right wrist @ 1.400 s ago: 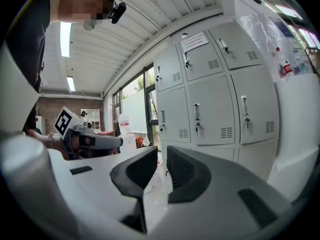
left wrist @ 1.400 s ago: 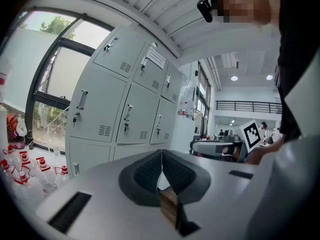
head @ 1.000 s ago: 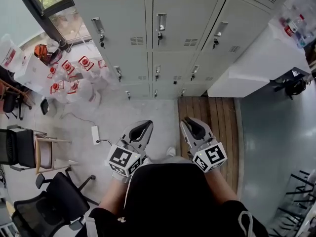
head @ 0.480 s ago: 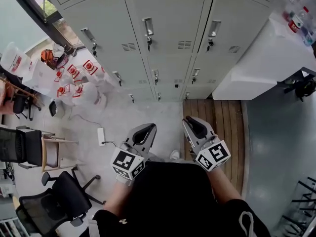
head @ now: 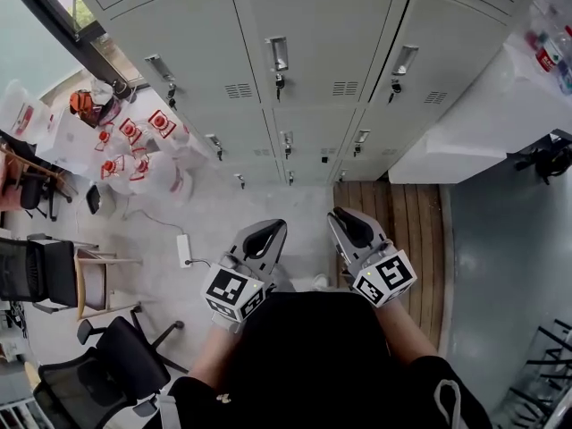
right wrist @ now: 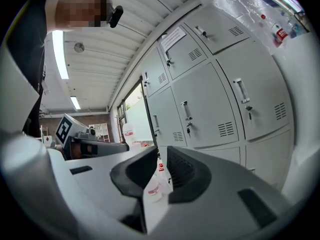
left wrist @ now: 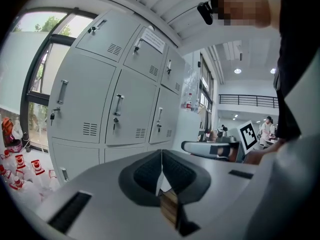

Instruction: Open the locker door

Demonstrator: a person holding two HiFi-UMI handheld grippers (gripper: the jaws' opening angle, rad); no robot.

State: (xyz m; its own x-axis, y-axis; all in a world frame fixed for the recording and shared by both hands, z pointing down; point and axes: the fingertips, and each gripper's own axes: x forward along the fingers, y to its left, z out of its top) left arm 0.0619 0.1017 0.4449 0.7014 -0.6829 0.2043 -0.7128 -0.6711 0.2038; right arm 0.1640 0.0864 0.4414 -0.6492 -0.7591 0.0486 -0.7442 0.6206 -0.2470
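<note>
The person has come a little nearer to the lockers [head: 223, 52] in the last second, so the doors look bigger now, but both tools have stayed low by the person's tummy. That means the job has not really started, and every locker door [head: 313, 25] is shut and well apart from the tools. I cannot tell which door they want. The left gripper [head: 268, 229] has its tips pressed together with nothing between them. The right gripper [head: 344, 218] has its jaws just a crack apart, and nothing is in there either. The doors are flat, smooth metal painted pale gray, shaped like tall boxes. Each one has a shiny silver handle [head: 278, 54], a small key [head: 280, 83] hanging under it, and a patch of thin slots [head: 345, 88]. The pads inside the jaws are black and bumpy, like rubber.
</note>
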